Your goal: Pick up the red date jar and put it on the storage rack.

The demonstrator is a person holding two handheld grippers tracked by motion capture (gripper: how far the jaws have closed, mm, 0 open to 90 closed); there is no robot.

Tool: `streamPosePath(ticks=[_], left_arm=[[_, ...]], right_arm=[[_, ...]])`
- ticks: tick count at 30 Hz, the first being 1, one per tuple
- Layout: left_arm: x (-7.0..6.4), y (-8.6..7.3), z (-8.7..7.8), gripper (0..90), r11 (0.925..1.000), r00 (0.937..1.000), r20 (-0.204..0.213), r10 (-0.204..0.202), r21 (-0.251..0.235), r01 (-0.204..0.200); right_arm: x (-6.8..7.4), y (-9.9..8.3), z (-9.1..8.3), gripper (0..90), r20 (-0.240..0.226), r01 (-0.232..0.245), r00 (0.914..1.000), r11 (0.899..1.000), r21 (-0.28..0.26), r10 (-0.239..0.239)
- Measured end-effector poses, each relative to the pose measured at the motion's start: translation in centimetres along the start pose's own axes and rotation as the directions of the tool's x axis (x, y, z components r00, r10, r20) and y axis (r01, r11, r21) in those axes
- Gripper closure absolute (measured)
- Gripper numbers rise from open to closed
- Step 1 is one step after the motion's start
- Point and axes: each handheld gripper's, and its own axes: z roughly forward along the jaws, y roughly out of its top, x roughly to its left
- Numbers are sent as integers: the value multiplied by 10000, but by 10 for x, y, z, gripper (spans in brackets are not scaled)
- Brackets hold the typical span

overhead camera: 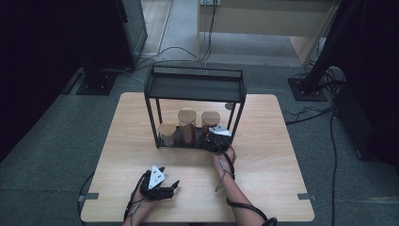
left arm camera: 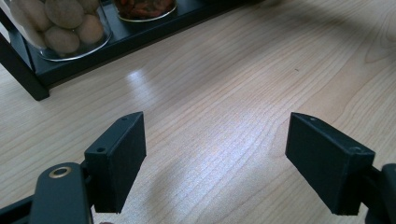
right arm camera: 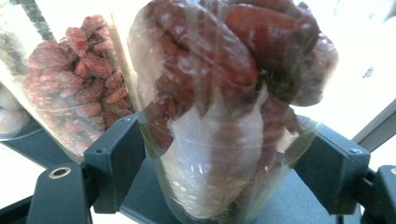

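The left tongs (overhead camera: 165, 187) are resting wide apart, released, low over the bench (overhead camera: 263, 160). The right tongs (right arm camera: 219, 158) are grasping the jar of red fruit (right arm camera: 224, 107), standing on the black rack's (overhead camera: 195, 87) bottom shelf at the right end.

Table (overhead camera: 263, 188): pale wood, fine grain lines.
Rack (overhead camera: 195, 87): black frame, dark shelves.
Right jar (right arm camera: 219, 140): clear glass; dark red and brown contents; tan lid.
Middle jar (right arm camera: 79, 88): red pieces.
Left jar (left arm camera: 56, 28): beige rounds.
Grippers: black; grey top plates.
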Motion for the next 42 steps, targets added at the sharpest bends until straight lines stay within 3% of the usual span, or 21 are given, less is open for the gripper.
streamPosePath(ticks=[20,26,42], left_arm=[[-1,0,0,202,10000,10000,-30,33,8,-33],[-1,0,0,202,10000,10000,-36,31,17,-30],[-1,1,0,202,10000,10000,-46,36,28,-36]], right_arm=[[9,-4,-8,206,72,133,9999,9999,-40,-133],[15,-7,-11,202,255,456,9986,9989,-92,-454],[17,-10,-21,202,254,201,9995,9996,-187,-196]])
